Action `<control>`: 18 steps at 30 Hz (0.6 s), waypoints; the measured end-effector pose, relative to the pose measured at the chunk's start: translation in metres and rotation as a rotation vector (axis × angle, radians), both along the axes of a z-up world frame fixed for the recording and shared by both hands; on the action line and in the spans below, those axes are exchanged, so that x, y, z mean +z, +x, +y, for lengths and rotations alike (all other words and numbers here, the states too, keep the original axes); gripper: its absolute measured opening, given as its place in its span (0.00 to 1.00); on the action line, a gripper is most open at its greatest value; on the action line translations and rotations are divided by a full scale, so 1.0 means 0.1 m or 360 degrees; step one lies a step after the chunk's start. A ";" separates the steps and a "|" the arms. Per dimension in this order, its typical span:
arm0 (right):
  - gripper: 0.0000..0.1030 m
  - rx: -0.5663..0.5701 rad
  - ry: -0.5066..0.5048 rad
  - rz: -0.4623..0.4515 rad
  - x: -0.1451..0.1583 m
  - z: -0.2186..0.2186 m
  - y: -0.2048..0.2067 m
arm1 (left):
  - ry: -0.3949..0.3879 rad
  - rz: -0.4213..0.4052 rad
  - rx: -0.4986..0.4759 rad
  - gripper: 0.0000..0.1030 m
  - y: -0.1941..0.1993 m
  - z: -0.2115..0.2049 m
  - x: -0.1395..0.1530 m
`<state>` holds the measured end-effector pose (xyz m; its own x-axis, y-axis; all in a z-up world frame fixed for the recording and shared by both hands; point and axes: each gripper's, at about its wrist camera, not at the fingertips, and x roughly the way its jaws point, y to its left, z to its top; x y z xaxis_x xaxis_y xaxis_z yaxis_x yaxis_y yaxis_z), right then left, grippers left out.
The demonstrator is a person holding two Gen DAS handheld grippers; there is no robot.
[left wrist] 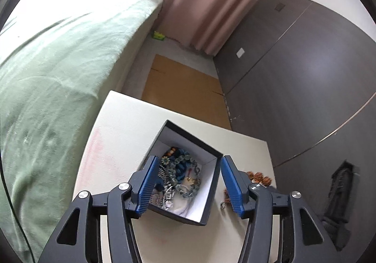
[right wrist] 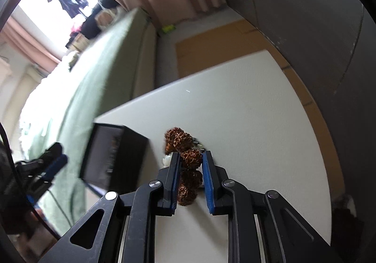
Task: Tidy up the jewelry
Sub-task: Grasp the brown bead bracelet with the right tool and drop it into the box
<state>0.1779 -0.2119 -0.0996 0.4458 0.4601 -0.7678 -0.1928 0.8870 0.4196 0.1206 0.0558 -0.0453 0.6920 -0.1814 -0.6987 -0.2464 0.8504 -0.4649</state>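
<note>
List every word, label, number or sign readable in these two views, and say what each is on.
None can be read.
Small white rectangular sticker on the dark grey wardrobe door: no legible print.
Small grey square patch higher on that door: blank or too blurred.
Black cardboard box of beaded jewelry: no visible lettering.
</note>
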 end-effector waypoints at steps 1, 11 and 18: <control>0.19 0.0006 0.0018 -0.0010 0.03 0.02 0.00 | 0.0000 0.0006 0.0000 0.55 0.00 0.01 -0.01; 0.19 0.0017 0.0184 -0.0137 0.30 0.10 -0.10 | 0.0027 0.0022 0.0007 0.55 -0.04 0.10 -0.01; 0.19 0.0058 0.0307 -0.0217 0.45 0.27 -0.16 | -0.0005 0.0017 0.0053 0.55 -0.09 0.26 0.03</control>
